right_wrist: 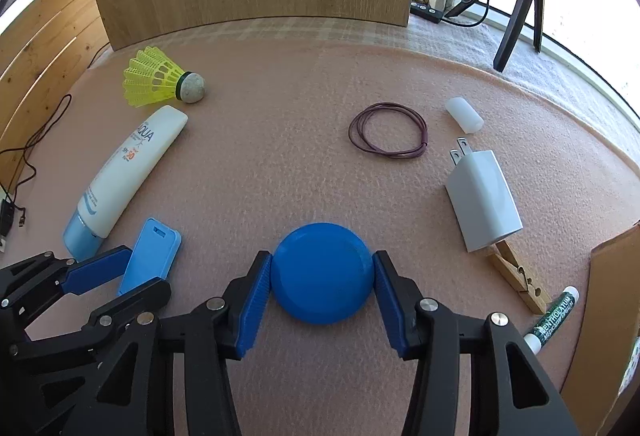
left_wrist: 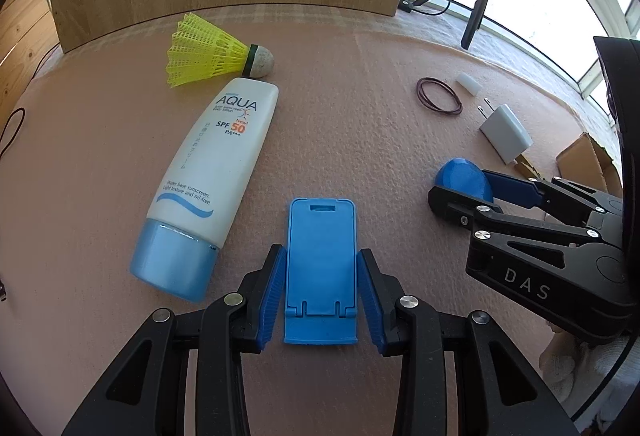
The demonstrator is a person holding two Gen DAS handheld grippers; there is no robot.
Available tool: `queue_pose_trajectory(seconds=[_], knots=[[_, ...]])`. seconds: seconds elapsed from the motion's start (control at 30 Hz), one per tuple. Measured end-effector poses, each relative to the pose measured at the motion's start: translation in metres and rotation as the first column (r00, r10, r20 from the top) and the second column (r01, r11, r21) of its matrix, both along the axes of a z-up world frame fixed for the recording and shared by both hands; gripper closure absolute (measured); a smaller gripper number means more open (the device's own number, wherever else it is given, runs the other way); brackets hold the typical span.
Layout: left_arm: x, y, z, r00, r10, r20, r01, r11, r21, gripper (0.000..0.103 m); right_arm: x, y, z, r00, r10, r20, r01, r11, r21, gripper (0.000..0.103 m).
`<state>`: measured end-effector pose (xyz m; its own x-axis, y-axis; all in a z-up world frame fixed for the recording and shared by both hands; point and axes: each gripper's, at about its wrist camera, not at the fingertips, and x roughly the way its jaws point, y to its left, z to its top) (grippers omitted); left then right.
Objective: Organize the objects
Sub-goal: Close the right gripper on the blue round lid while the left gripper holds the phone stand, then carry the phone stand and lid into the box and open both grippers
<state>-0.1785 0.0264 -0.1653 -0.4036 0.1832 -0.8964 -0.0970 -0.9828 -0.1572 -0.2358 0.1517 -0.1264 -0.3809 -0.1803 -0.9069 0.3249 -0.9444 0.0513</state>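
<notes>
The left gripper [left_wrist: 320, 296] is set narrowly about the blue phone stand [left_wrist: 320, 268], which lies flat on the pink mat [left_wrist: 360, 115]; its pads [left_wrist: 272, 296] sit just beside the stand's long edges, and whether they press or merely flank them cannot be told. The right gripper [right_wrist: 322, 296] is placed likewise about the blue disc [right_wrist: 323, 272], a pad at each side of its rim; firm contact cannot be confirmed there either.

The remaining things are spread over the mat: the sunscreen tube [left_wrist: 208, 179] just left of the stand, with the yellow shuttlecock [left_wrist: 216, 53] at its far end; the rubber band loop [right_wrist: 388, 135], the small white cylinder [right_wrist: 464, 114], the white charger [right_wrist: 482, 195], the wooden clothespin [right_wrist: 520, 276] and the green lip balm stick [right_wrist: 554, 316] to the right.

Several risks are judged from here; the stand is thin and flat, so it may be pinched only by its upper edges and slip out on lifting; the disc is round and smooth, so an off-centre squeeze could squirt it forward toward the charger; the two grippers are near each other, and a careless sideways move could knock them together; the sunscreen tube could be nudged if the stand is dragged left rather than lifted.
</notes>
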Motion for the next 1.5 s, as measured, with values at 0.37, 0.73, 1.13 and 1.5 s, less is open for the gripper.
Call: queue_pose_trajectory(seconds=[0.37, 0.73, 1.13, 1.5], knots=[[0.019, 0.009, 0.017, 1.0, -0.007, -0.001, 0.007, 0.998, 0.056, 0.064, 0.027, 0.031, 0.017, 0.999, -0.054, 0.001, 0.054, 0.995, -0.082, 0.057], [0.036, 0.065, 0.076, 0.987, -0.121, -0.106, 0.132, 0.986, 0.105, 0.064, 0.079, 0.107, 0.074, 0.986, -0.151, -0.076, 0.138, 0.979, -0.15, 0.057], [0.047, 0.187, 0.101, 0.938, -0.311, -0.152, 0.332, 0.933, 0.139, 0.064, 0.123, 0.221, 0.103, 0.935, -0.335, -0.118, 0.319, 0.937, -0.141, 0.057], [0.064, 0.299, 0.091, 0.88, -0.454, -0.141, 0.472, 0.872, 0.13, 0.064, 0.141, 0.292, 0.091, 0.898, -0.427, -0.104, 0.417, 0.903, -0.104, 0.057]])
